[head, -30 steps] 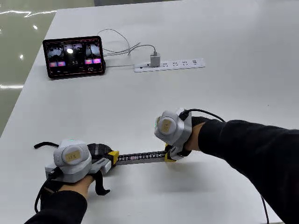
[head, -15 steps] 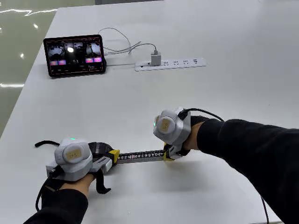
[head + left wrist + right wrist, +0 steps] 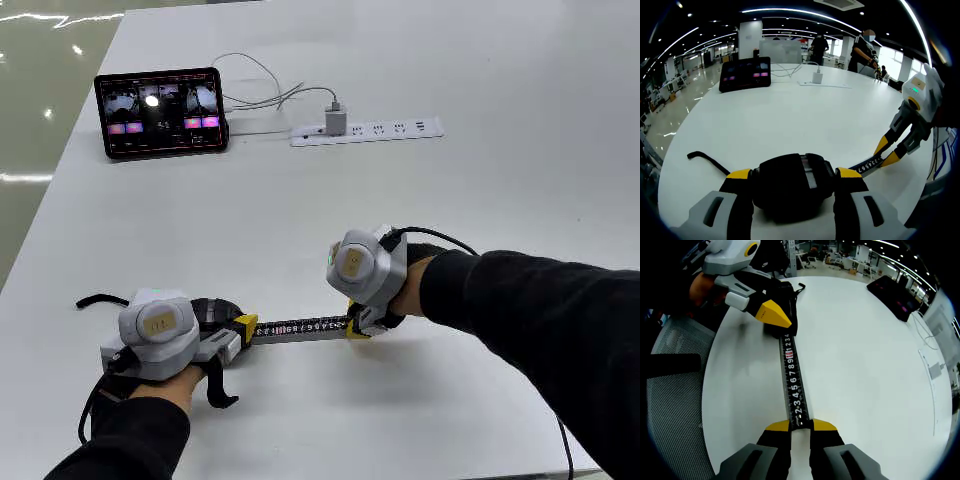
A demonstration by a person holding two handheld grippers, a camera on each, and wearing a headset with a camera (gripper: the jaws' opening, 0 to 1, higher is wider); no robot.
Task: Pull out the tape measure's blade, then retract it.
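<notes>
On the white table (image 3: 470, 190), at about 7 o'clock in the head view, the black tape measure case (image 3: 790, 187) is clamped between the yellow-tipped jaws of the left gripper (image 3: 793, 174). The end of the blade (image 3: 792, 382) is pinched in the nearly closed right gripper (image 3: 800, 426) near 6 o'clock. Compared with a second ago, slightly less blade is exposed and the right gripper is seen nearer the case, so retraction is judged to be under way. Numerals 2 to 9, a red 10, then 1 to 4 can be read on the blade; no brand can be made out.
</notes>
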